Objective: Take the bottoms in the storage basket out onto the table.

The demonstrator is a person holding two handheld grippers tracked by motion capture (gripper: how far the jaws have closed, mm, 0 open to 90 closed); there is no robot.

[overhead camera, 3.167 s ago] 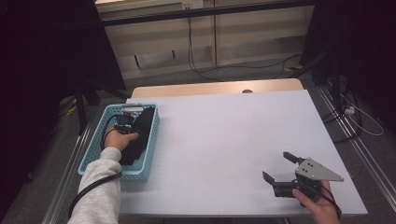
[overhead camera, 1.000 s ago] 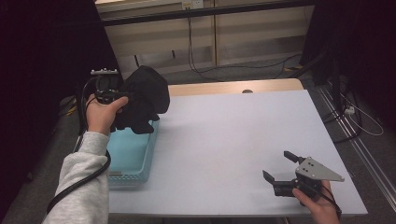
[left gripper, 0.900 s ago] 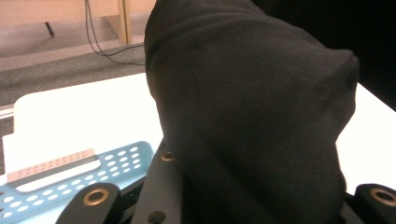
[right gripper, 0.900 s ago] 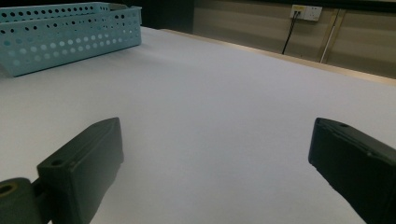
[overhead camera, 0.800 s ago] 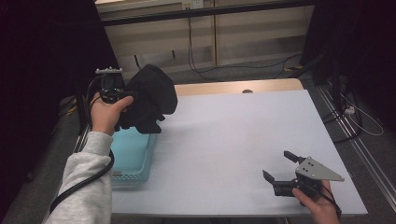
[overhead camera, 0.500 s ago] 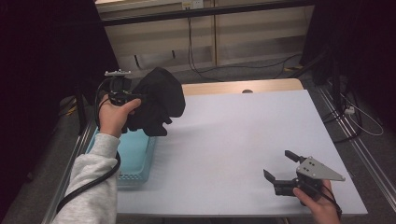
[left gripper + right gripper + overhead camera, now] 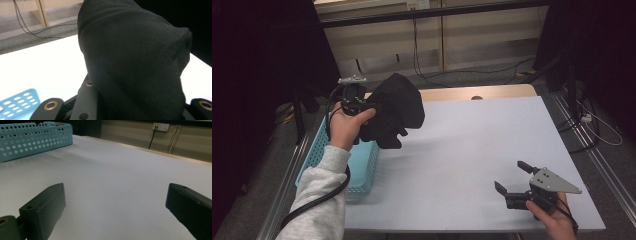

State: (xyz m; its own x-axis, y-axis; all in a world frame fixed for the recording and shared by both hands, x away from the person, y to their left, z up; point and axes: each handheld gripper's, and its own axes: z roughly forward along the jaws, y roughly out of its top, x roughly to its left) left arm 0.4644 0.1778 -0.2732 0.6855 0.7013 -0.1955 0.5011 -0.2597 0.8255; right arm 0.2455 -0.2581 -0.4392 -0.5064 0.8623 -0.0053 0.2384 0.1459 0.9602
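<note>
A bunched black cloth (image 7: 394, 110) hangs in the air over the table's left edge, beside the blue basket (image 7: 318, 156). My left gripper (image 7: 368, 107) is shut on it, and a hand in a grey sleeve holds the gripper up. In the left gripper view the cloth (image 7: 135, 62) drapes over both jaws and hides their tips. My right gripper (image 7: 509, 175) rests low near the table's front right corner. Its jaws stand wide apart with nothing between them, and white table shows between the jaws of the right gripper (image 7: 115, 202) in its own view.
The perforated blue basket (image 7: 30, 140) stands at the table's left edge, partly under the cloth. The white table top (image 7: 472, 140) stretches between the two grippers. A wooden strip borders its far edge, and cables lie on the floor behind.
My left gripper lifted the black cloth out of the basket and has carried it to the right, toward the table. The right gripper has stayed where it was.
</note>
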